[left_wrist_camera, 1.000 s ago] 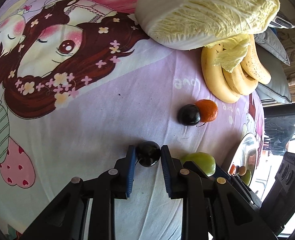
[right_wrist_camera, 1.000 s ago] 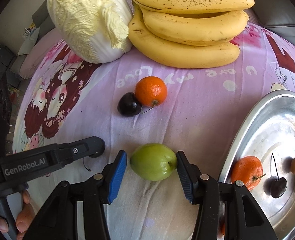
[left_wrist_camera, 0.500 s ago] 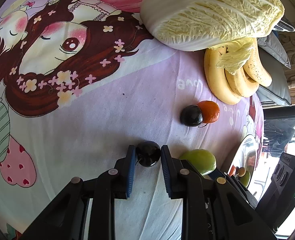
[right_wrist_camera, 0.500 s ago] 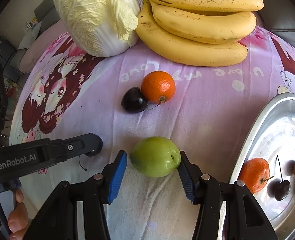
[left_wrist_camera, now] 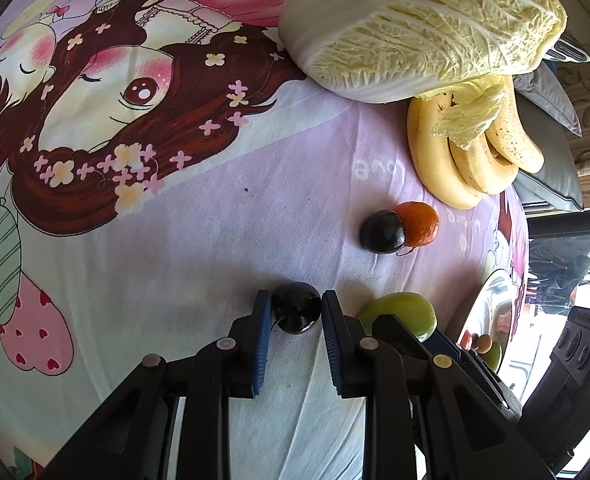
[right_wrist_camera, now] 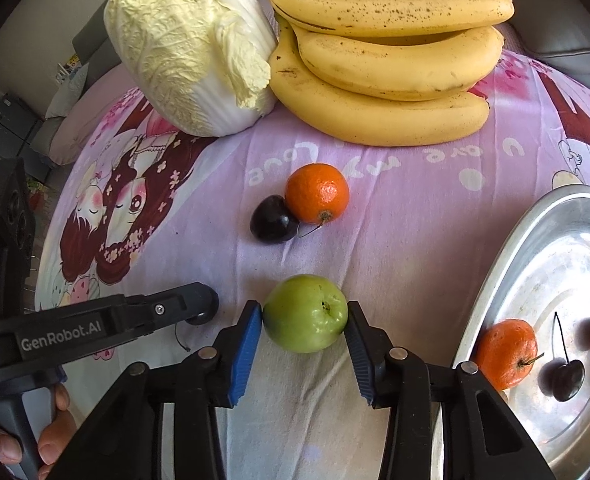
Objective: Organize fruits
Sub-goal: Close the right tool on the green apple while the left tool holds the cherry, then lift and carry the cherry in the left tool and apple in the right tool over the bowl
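Printed sheet (right_wrist_camera: 415,208), lilac with cartoon girls, is covering the surface and carrying all items

Cabbage (right_wrist_camera: 191,44) is lying at the far edge of the sheet, touching the bananas

Bananas (right_wrist_camera: 383,68), a bunch of three, are lying just right of the cabbage in the right wrist view

Metal tray (right_wrist_camera: 507,264) is sitting well right of the cabbage and nearer the camera, holding a tangerine, a stemmed cherry and a small brown fruit at its edge

Green apple (right_wrist_camera: 305,312) is resting on the sheet near the tray's left rim; the right gripper (right_wrist_camera: 305,318) is closing its jaws on it, both blue pads touching its sides

Orange tangerine (right_wrist_camera: 317,193) is lying between the cabbage and the apple, touching a dark plum (right_wrist_camera: 273,220)

Dark cherry (left_wrist_camera: 297,307) is sitting on the sheet left of the apple, clenched between the jaws of the left gripper (left_wrist_camera: 297,310)

A hand (right_wrist_camera: 51,436) is holding the left gripper's handle
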